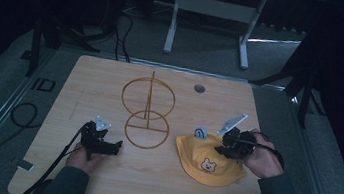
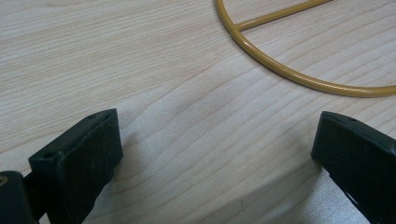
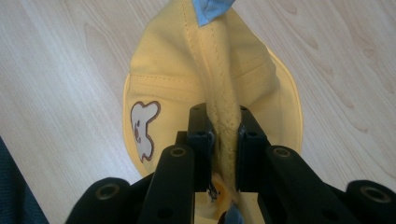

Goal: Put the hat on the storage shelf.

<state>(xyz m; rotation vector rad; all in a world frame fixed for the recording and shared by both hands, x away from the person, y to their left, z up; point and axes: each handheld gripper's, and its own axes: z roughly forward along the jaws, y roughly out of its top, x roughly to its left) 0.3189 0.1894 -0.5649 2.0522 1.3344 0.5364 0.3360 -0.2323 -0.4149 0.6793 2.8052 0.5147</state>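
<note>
Yellow hat [image 1: 209, 161], lying right of the wire stand [image 1: 147, 115], is pinched at its crown by the right gripper [image 3: 223, 140], likely about to lift it; the left gripper [image 2: 215, 154] rests wide open.

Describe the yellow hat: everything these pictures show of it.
The yellow hat is a small soft fabric cap with stitched seams, a rounded brim and a white bear patch outlined in brown on its front. Blue ear-like bits sit on its crown. It lies on the wooden table at the right, beside the gold wire stand without touching it. The right gripper pinches a raised fold of its crown between both jaws.
</note>
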